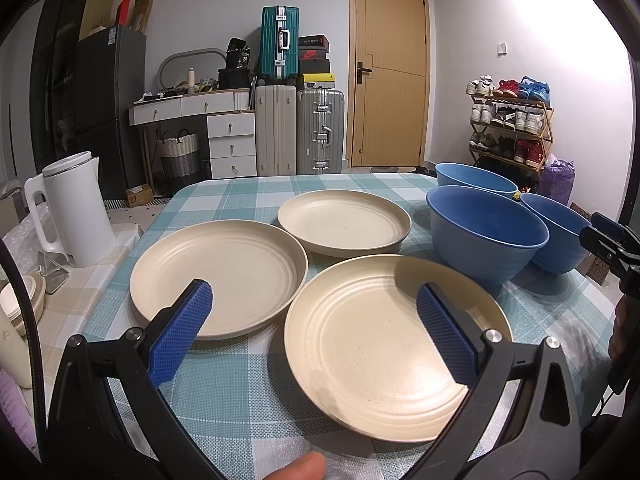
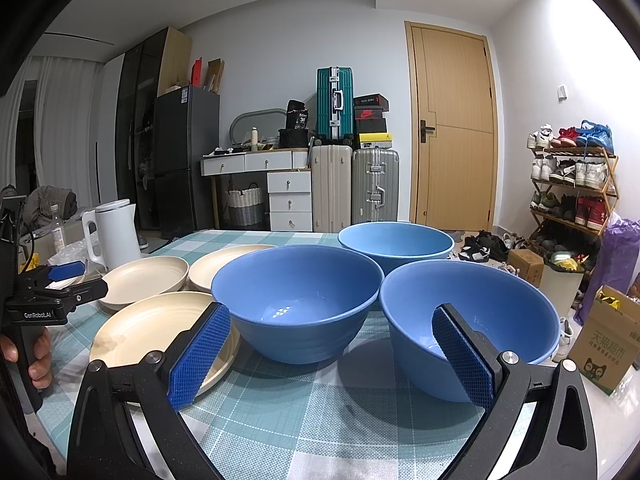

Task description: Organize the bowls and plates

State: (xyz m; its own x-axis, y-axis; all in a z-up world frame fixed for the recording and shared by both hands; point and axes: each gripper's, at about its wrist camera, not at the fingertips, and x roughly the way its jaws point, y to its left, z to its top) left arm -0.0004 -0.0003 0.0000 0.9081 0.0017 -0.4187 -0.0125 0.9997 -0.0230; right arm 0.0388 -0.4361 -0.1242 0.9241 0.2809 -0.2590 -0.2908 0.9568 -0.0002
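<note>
Two sets of tongs are hanging wide open and empty: the left tongs [image 1: 314, 318] over the nearest plate [image 1: 384, 344], the right tongs [image 2: 330, 342] facing the nearest bowls [image 2: 298, 300]; farther back, two more plates [image 1: 218, 274] and a third bowl [image 2: 396, 242] are sitting unstacked on the checked surface [image 1: 240, 392]. Stacking seems not yet begun; the next move is probably calling for pinching a near rim and lifting it clear.

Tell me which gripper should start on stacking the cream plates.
Left. The left gripper hangs open right over the nearest cream plate, while the right gripper faces the blue bowls.
</note>
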